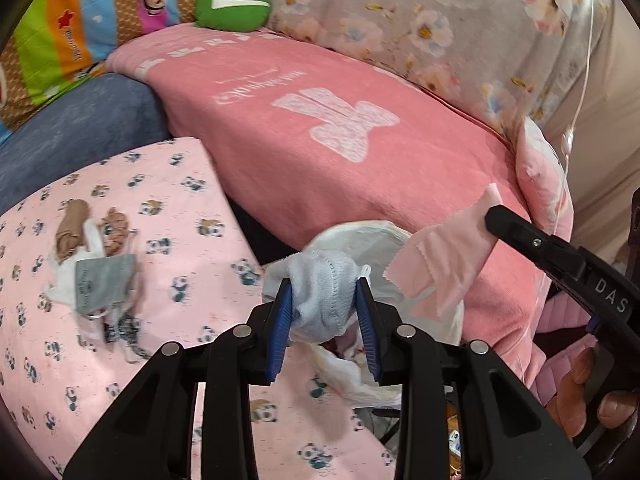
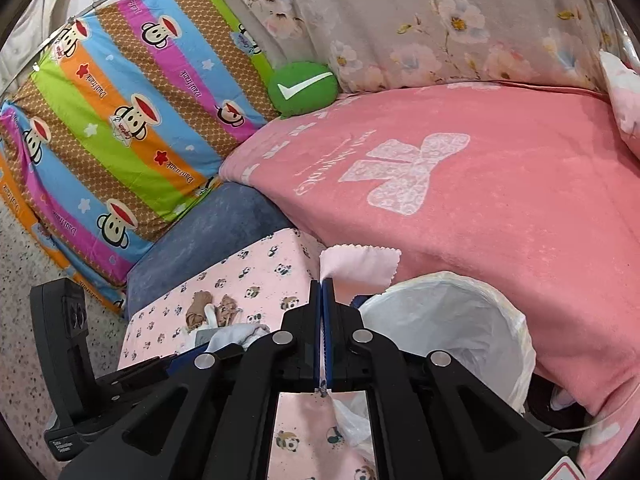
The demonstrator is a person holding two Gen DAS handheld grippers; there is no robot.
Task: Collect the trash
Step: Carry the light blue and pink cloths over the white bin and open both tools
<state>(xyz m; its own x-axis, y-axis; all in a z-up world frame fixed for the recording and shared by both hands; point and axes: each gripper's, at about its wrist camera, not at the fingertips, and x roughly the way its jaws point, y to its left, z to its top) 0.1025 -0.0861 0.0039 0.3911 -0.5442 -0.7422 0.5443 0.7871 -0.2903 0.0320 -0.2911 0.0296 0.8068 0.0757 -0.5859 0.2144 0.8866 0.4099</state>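
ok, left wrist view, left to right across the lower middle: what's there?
Pile of scraps on the panda-print sheet → pale blue cloth pinched in the left gripper → white bag-lined bin behind it → pink cloth held by the right gripper.

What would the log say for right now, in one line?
left gripper: shut on light blue sock | right gripper: shut on pink cloth | trash bag: open, below | more scraps on panda sheet

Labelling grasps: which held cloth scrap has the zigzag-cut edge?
The pale pink cloth in the right gripper. The left gripper holds a light blue knit piece with a stitched seam instead.
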